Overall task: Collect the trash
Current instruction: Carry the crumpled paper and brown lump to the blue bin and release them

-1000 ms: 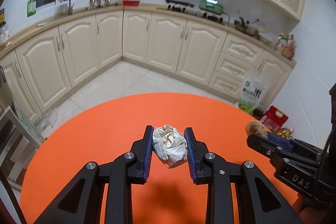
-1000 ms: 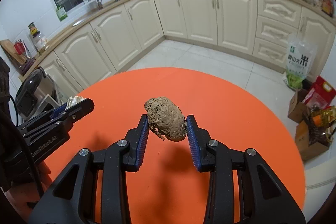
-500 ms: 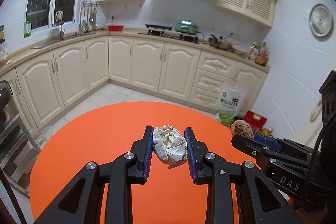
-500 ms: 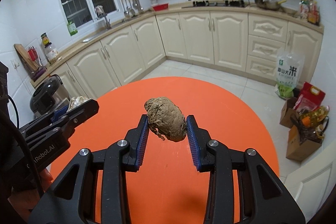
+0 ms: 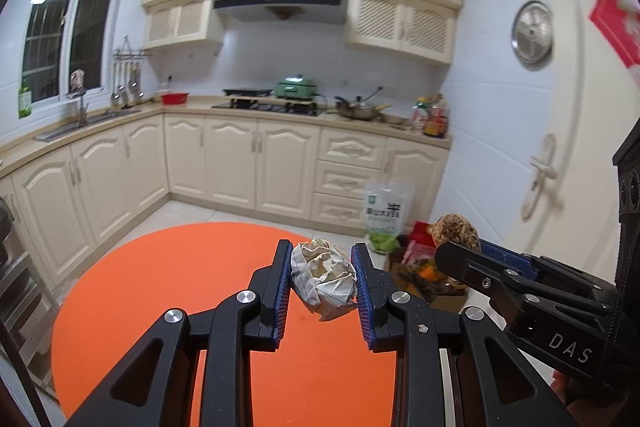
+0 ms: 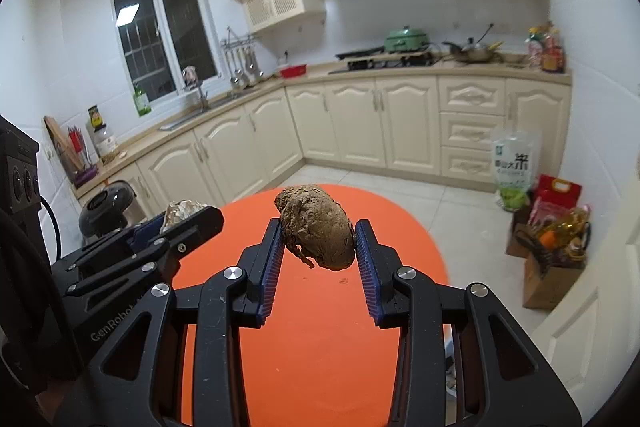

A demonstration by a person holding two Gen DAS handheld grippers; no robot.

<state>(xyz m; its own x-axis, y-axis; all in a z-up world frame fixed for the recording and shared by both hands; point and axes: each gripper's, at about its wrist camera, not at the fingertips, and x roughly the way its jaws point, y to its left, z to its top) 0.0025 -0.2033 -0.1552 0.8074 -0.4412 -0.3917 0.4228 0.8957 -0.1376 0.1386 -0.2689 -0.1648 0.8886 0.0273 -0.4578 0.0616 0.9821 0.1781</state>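
Note:
My left gripper point(image 5: 322, 267) is shut on a crumpled white paper ball point(image 5: 323, 279) and holds it above the round orange table point(image 5: 160, 287). My right gripper point(image 6: 317, 243) is shut on a brown crumpled wad point(image 6: 316, 227), also held above the orange table point(image 6: 320, 347). In the left wrist view the right gripper point(image 5: 460, 247) is at the right with the brown wad point(image 5: 454, 229) in it. In the right wrist view the left gripper point(image 6: 192, 219) is at the left with the white paper ball point(image 6: 182, 209) in it.
Cream kitchen cabinets point(image 5: 260, 163) line the far walls. A rice bag point(image 6: 514, 167), a red box point(image 6: 558, 191) and a cardboard box of groceries point(image 6: 550, 259) stand on the tiled floor right of the table. A white door point(image 5: 540, 167) is at the right.
Both grippers have risen and tilted up, each still holding its wad; the table looks lower and smaller, and more of the upper kitchen shows.

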